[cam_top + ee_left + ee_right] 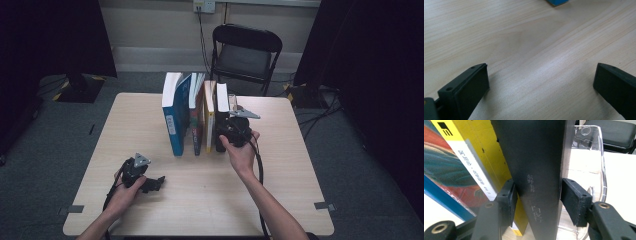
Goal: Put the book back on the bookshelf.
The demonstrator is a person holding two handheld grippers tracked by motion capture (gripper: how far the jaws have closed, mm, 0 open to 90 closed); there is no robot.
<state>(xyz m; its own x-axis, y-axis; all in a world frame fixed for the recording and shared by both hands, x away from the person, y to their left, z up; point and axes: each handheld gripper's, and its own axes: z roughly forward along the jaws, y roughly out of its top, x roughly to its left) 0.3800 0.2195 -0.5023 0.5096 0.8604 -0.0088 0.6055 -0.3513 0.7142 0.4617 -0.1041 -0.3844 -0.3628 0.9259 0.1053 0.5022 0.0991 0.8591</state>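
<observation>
Pale table [210, 200]; right claw [537, 195] pinching black book [536, 157], title cropped; left claw [541, 82] spread.

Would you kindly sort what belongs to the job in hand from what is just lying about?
In the job: black upright book, right gripper closing on its spine, clear plastic bookend.

Lying about: yellow book, blue book, black folding chair, left gripper idle.

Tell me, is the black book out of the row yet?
Not yet. The right gripper has its pads against both sides of the black book, which stands upright in the row beside the yellow book. Pulling it free looks like what is left. The left gripper rests open over the table, holding nothing.
</observation>
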